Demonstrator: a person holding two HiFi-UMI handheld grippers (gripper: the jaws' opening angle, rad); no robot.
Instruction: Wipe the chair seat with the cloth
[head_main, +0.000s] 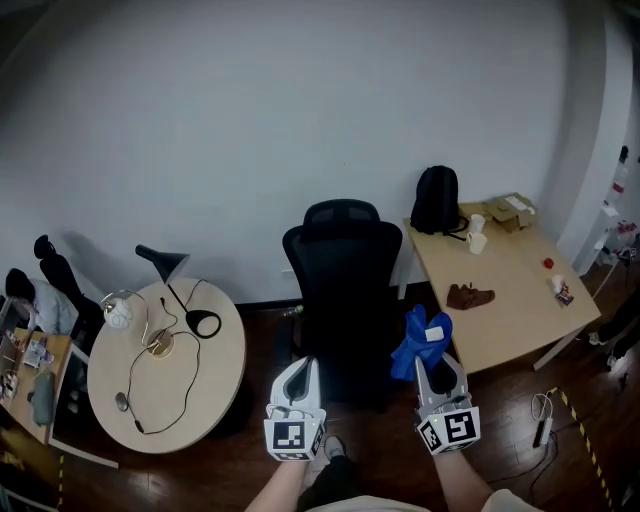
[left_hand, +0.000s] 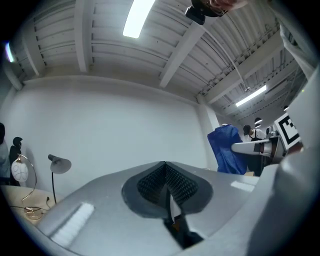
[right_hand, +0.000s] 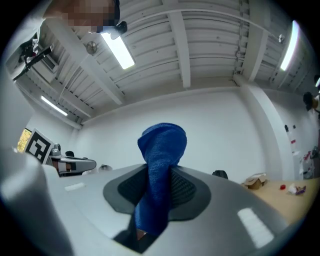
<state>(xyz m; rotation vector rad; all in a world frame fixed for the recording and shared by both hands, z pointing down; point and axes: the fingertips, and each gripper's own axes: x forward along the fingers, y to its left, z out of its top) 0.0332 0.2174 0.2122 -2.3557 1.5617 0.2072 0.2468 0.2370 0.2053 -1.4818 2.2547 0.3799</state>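
Right tool (head_main: 436, 362) pinches bunched blue woven cloth (right_hand: 162, 150).

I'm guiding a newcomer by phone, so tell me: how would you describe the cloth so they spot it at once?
Find the black office chair against the white wall, between the round table and the rectangular desk. At the chair's right edge in the head view, the right gripper holds the cloth bunched between its shut jaws. It is the only bright blue thing around.
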